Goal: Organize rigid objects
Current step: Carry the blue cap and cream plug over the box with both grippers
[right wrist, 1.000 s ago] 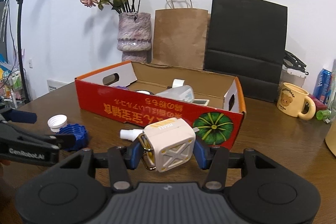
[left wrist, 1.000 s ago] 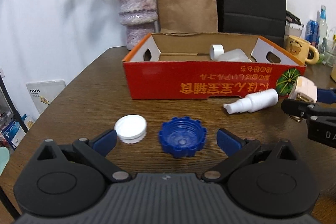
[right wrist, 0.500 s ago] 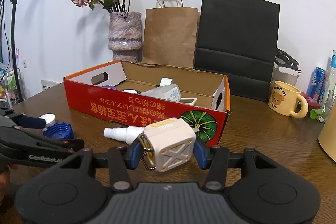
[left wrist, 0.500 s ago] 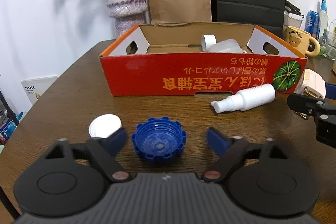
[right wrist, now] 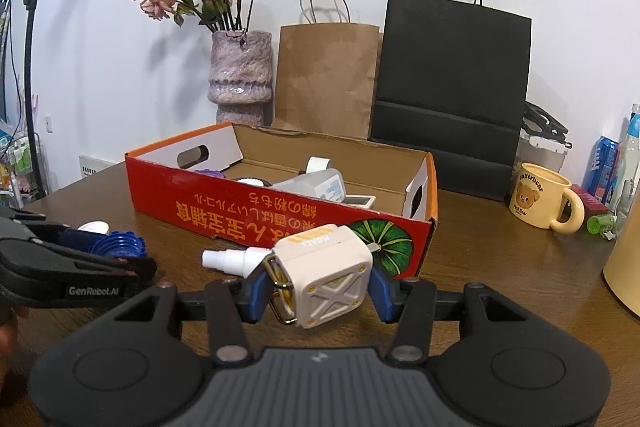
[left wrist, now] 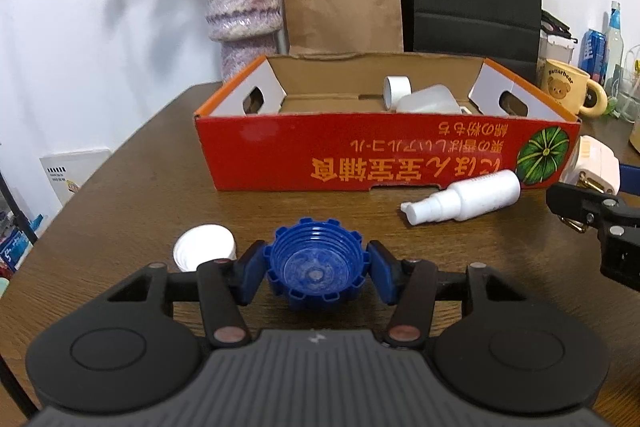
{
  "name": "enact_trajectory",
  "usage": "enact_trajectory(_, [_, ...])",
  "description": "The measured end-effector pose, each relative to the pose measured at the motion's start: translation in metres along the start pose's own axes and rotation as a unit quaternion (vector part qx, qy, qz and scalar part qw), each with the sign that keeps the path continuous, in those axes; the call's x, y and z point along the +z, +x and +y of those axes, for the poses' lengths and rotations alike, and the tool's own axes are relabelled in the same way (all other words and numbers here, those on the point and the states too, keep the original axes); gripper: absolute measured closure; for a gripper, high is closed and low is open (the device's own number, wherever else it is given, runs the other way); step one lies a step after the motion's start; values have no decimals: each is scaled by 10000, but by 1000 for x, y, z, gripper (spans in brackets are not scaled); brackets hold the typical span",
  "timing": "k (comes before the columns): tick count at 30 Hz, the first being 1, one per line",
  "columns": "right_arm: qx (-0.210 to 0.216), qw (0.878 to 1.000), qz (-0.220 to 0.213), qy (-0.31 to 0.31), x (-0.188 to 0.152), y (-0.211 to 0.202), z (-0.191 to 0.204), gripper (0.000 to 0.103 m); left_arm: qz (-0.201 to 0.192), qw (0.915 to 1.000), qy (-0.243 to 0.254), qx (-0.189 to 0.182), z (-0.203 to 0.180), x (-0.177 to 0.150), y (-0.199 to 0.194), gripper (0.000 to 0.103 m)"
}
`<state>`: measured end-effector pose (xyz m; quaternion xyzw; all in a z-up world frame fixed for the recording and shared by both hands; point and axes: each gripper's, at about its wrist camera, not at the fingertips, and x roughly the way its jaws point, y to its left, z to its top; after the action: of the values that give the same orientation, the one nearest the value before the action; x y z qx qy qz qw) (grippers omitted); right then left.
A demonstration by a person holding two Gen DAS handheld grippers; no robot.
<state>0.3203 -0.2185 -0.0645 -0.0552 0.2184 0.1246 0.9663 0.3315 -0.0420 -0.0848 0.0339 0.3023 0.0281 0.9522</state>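
A blue ridged cap lies open side up on the brown table, between the blue pads of my left gripper. Its jaws are closing, and both pads touch the cap's rim. A white cap lies just left of it. A white spray bottle lies on its side in front of the red cardboard box. My right gripper is shut on a cream cube-shaped case with a metal clip, held above the table near the box's right corner.
The box holds a tape roll, a white container and other small items. Behind it stand a vase of dried roses, a brown paper bag and a black one. A yellow bear mug and bottles stand at the right.
My left gripper's jaws have come in from wide open until they touch the blue cap on both sides. The right gripper still holds the cream case in the same place.
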Motion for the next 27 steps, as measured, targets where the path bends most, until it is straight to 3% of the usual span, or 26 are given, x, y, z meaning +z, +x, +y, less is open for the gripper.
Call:
enact_trajectory(13, [-32, 9996, -276, 67, 6, -10, 1, 53, -475, 9988, -67, 43, 0, 16, -28, 47])
enact_trajectory(27, [-95, 9979, -625, 154, 31, -19, -5, 53, -854, 9959, -288, -91, -4, 58, -37, 47])
